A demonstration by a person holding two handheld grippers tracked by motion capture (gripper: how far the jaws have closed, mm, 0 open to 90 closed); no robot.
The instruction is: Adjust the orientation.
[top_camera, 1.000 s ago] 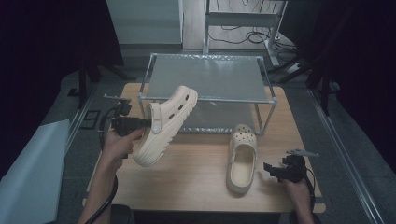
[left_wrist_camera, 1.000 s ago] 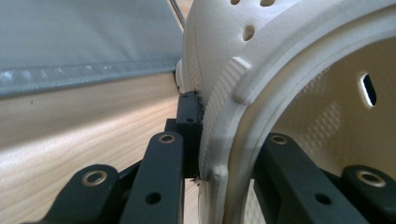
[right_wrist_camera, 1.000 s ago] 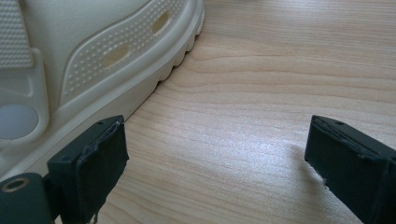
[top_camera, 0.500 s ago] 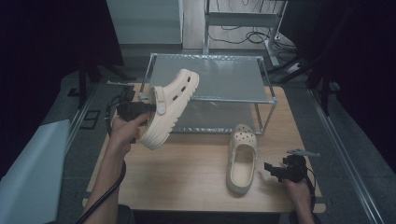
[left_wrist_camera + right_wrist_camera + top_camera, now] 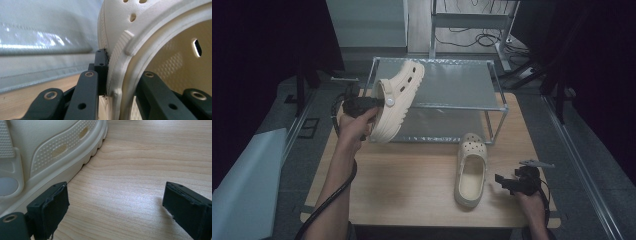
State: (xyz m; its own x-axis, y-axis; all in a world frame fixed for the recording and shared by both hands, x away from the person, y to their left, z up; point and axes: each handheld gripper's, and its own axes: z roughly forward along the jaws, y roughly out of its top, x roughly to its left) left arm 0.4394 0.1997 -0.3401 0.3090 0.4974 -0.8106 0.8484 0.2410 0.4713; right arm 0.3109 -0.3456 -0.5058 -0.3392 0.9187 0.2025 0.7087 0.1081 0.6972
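My left gripper (image 5: pixel 373 102) is shut on the side wall of a cream clog (image 5: pixel 398 97) and holds it in the air, toe tilted up over the left end of the metal shelf rack (image 5: pixel 447 75). The left gripper view shows the jaws pinching the clog's rim (image 5: pixel 117 75). A second cream clog (image 5: pixel 471 169) lies on the wooden table (image 5: pixel 412 185), toe toward the rack. My right gripper (image 5: pixel 504 182) rests open on the table just right of that clog's heel; the right gripper view shows its sole (image 5: pixel 62 152) beside the left jaw, with bare wood between the jaws.
The rack has a grey top panel and thin metal legs (image 5: pixel 492 122) at the table's back. A pale board (image 5: pixel 242 185) leans at the left, off the table. Cables (image 5: pixel 472 35) lie on the floor beyond the rack.
My left gripper has lifted the clog higher and farther back, toward the rack's top left corner. The right gripper and the second clog have stayed put.
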